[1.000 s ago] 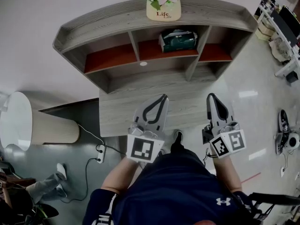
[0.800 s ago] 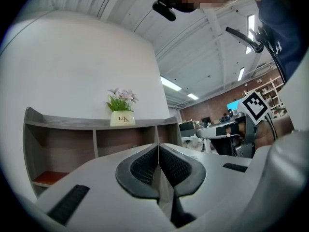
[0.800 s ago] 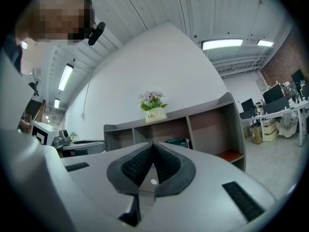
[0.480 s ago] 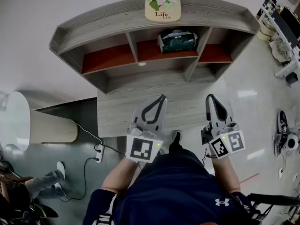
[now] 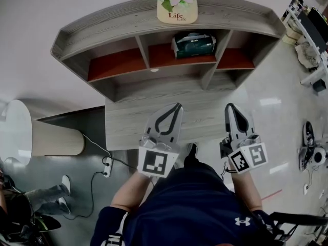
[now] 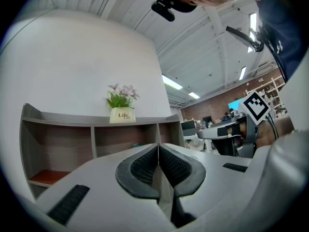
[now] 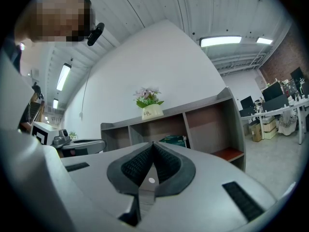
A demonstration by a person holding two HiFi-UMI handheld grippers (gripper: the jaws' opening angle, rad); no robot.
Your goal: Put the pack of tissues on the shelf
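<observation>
The green pack of tissues (image 5: 194, 44) lies in the middle compartment of the wooden shelf (image 5: 128, 19), on its red board. In the right gripper view the pack (image 7: 173, 140) peeps out just above the jaws. My left gripper (image 5: 177, 106) hovers over the near part of the desk, shut with nothing in it; its tips meet in the left gripper view (image 6: 158, 146). My right gripper (image 5: 229, 106) hangs beside it at the desk's right, also shut and empty, tips together (image 7: 153, 144). Both grippers are well short of the shelf.
A cream flower pot (image 5: 177, 10) with pink flowers stands on top of the shelf. The grey desk top (image 5: 133, 122) lies below the shelf. A round white bin (image 5: 31, 137) and a power strip (image 5: 108, 167) are on the floor at left; office desks (image 5: 312, 35) stand far right.
The grippers have held still and shut. The head view has shifted slightly, so the shelf sits a little lower-left in the frame; a person's legs at lower left moved.
</observation>
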